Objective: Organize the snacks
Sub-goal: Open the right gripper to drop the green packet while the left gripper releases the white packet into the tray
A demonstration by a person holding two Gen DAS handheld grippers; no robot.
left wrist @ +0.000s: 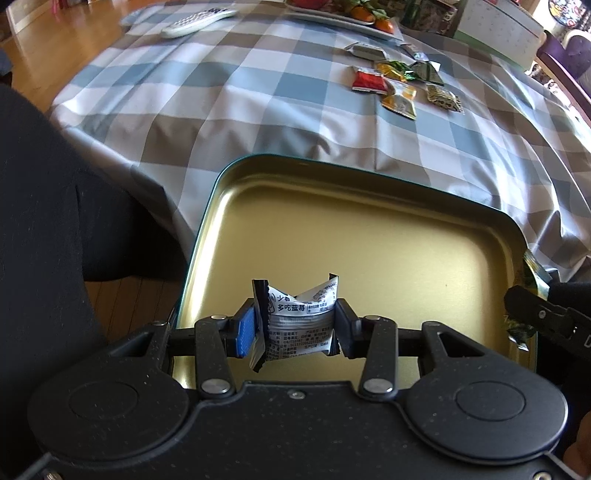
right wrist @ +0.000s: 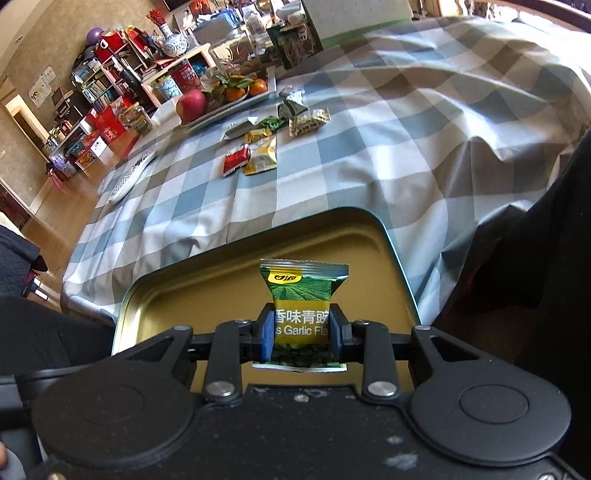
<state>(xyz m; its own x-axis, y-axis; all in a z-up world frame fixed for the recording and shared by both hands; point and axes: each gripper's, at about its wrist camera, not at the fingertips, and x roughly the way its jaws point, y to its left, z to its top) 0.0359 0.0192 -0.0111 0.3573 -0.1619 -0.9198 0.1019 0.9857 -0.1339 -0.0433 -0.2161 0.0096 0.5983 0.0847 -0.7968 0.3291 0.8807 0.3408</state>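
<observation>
Surface: checked blue, grey and white tablecloth [left wrist: 229, 92] covers the table; wooden floor at its left edge, crowded shelves behind.
Left gripper [left wrist: 300, 325]: clenched on a white and silver snack packet [left wrist: 301, 317], crumpled between the pads, held above the tin's floor.
Right gripper [right wrist: 302, 330]: clamped on a green and yellow garlic pea packet [right wrist: 301, 306], upright between the pads, over the tin's right part.
Tin [left wrist: 369, 236]: shallow, gold inside, dark green rim, at the near table edge below both grippers; what shows of its floor is bare.
Loose snacks [left wrist: 399, 83]: a cluster of small packets, red, yellow, green and silver, well apart from the tin, further up the cloth.
Beyond: fruit tray [right wrist: 236, 105] with an apple and oranges just behind the cluster; a white remote control [left wrist: 199, 22] to the far left.
</observation>
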